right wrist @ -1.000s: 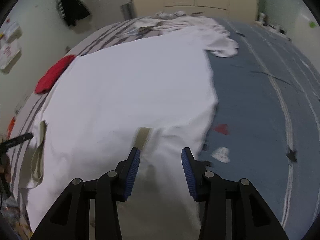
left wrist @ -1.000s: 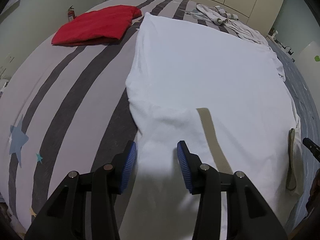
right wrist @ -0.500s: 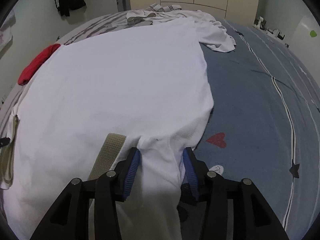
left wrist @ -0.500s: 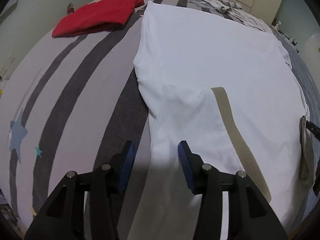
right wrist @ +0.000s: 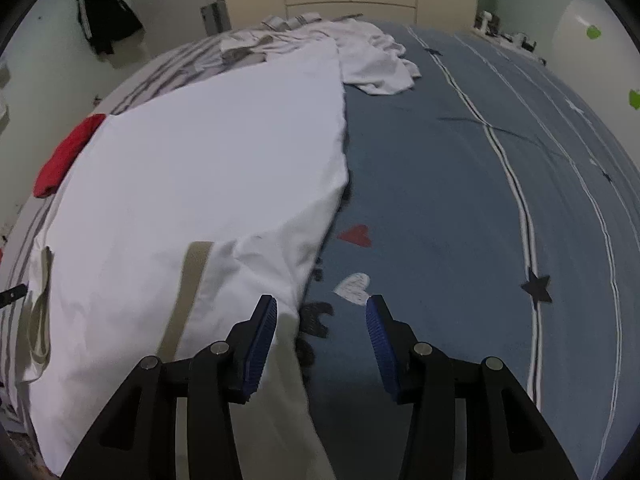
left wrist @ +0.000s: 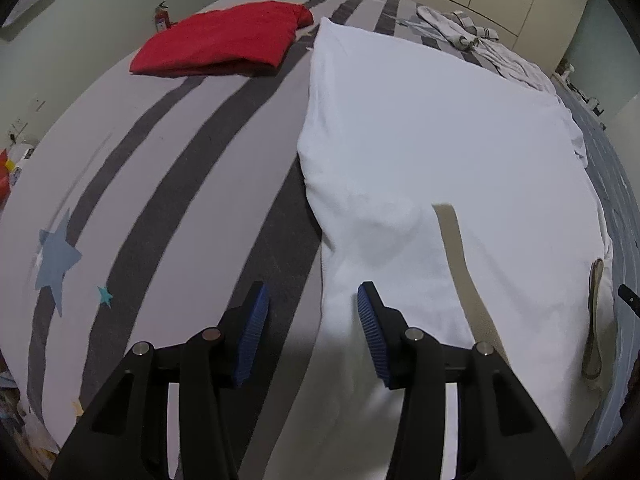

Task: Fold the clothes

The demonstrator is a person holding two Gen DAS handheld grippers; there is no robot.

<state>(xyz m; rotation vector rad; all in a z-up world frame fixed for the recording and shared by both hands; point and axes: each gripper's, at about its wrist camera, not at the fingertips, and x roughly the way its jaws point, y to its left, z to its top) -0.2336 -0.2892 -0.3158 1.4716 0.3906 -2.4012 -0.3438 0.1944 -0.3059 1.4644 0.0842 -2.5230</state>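
Shirt (left wrist: pixel 440 128) is lying flat on bed (left wrist: pixel 180 168), unfolded; red garment (left wrist: pixel 224 38) is sitting folded. I'm holding both tools (left wrist: pixel 310 318) (right wrist: pixel 320 322) released, gripping nothing.

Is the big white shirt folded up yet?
Not yet. The white shirt lies spread flat across the bed, only its sleeves tucked in.

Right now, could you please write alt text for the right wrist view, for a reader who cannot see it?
The open right gripper hovers over the near right edge of a white garment spread flat on a bed, its fingers straddling that edge. A beige strip runs along the garment, a red cloth lies far left, and crumpled white clothes sit beyond.
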